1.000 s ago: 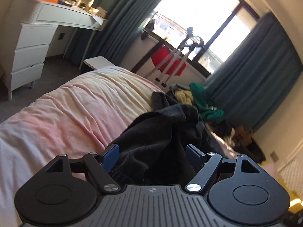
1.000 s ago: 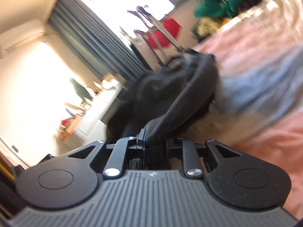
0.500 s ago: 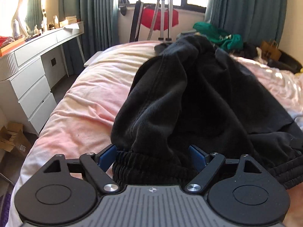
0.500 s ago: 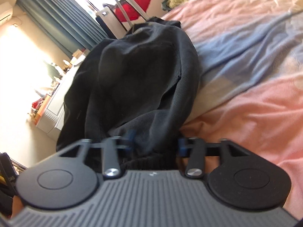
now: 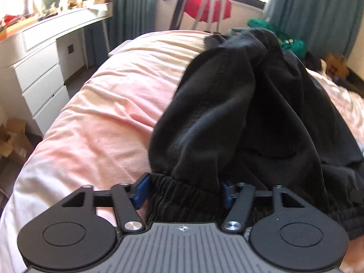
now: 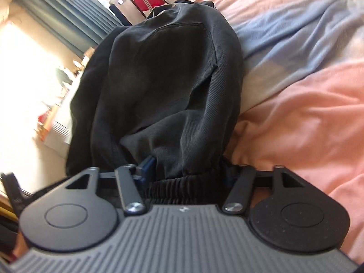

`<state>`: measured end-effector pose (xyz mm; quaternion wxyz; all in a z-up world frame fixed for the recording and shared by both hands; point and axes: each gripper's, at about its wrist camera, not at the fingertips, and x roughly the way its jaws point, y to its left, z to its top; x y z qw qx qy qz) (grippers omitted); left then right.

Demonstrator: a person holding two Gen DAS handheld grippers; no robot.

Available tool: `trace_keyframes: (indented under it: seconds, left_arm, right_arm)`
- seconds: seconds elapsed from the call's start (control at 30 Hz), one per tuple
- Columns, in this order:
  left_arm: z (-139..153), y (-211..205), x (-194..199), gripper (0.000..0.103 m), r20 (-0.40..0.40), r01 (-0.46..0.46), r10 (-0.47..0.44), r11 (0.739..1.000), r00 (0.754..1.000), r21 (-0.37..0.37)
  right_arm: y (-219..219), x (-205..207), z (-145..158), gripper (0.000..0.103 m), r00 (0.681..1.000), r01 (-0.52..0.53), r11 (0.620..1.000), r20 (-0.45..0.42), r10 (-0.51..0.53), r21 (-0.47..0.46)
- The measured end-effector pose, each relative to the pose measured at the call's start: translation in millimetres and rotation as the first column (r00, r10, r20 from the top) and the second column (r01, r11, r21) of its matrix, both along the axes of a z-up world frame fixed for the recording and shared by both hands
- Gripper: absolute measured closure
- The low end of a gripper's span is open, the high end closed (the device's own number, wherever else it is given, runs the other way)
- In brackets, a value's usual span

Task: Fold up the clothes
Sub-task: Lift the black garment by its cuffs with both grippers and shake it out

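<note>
Black trousers point(image 5: 227, 113) lie heaped on a pink bed cover point(image 5: 102, 125), their elastic waistband point(image 5: 182, 195) nearest me. My left gripper point(image 5: 184, 187) straddles that waistband, and its jaws are closing. The band runs on past the right finger, and the blue pads point(image 5: 141, 190) do not squeeze it. In the right wrist view the same trousers point(image 6: 159, 79) rise ahead, back pocket showing. My right gripper point(image 6: 187, 175) is also closing, with the waistband point(image 6: 186, 183) between its jaws. Its right pad is hidden by cloth.
A white dresser point(image 5: 38, 77) and cardboard boxes point(image 5: 13, 141) stand left of the bed. A green clothes pile point(image 5: 291, 43) sits at the far right, and a red item point(image 5: 207, 6) hangs by the window. The cover turns pale blue point(image 6: 295, 34) to the right.
Both grippers have come down toward the bed and the trousers have settled onto it. The right jaws let go of their tight pinch and widened. The left jaws have narrowed around the waistband.
</note>
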<state>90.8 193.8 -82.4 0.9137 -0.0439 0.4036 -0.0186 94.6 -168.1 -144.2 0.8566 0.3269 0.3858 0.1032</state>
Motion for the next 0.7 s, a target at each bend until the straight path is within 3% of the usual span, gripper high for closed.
trace_keyframes:
  seconds: [0.13,0.3,0.43,0.5,0.6,0.7]
  left_arm:
    - [10.9,5.8,-7.4,0.061,0.043,-0.023,0.025,0.999,0.999,-0.037]
    - [45.0,18.5,-28.6,0.075,0.167,0.019,0.01,0.985,0.986,-0.172]
    - [58.8,31.9,-39.3,0.075,0.207,0.07,0.0,0.942,0.978,-0.329]
    - [54.6,33.6,-37.2,0.074,0.166,0.034,0.027,0.935,0.986,-0.352]
    - [42.3,32.9,-29.6,0.062,0.07,-0.059,0.088,0.937,0.994,-0.344]
    - [34.2,33.4,-22.7,0.054,0.008,-0.115,0.123,0.948,0.992,-0.296]
  right_arm:
    - [2.1,-5.9,10.6,0.071,0.998,-0.005,1.0,0.058,0.006,-0.021]
    - [-3.3,-20.9,31.8,0.079,0.986,0.014,1.0,0.165,-0.014,0.006]
    - [-13.7,-28.7,44.8,0.079,0.975,0.05,0.998,0.215,-0.054,0.023]
    - [-20.8,-27.6,43.8,0.079,0.976,0.083,0.996,0.198,-0.09,0.044]
    - [-25.8,-23.1,32.8,0.079,0.985,0.117,0.991,0.118,-0.123,0.058]
    - [-22.9,-17.8,21.0,0.079,0.991,0.126,0.992,0.039,-0.127,0.025]
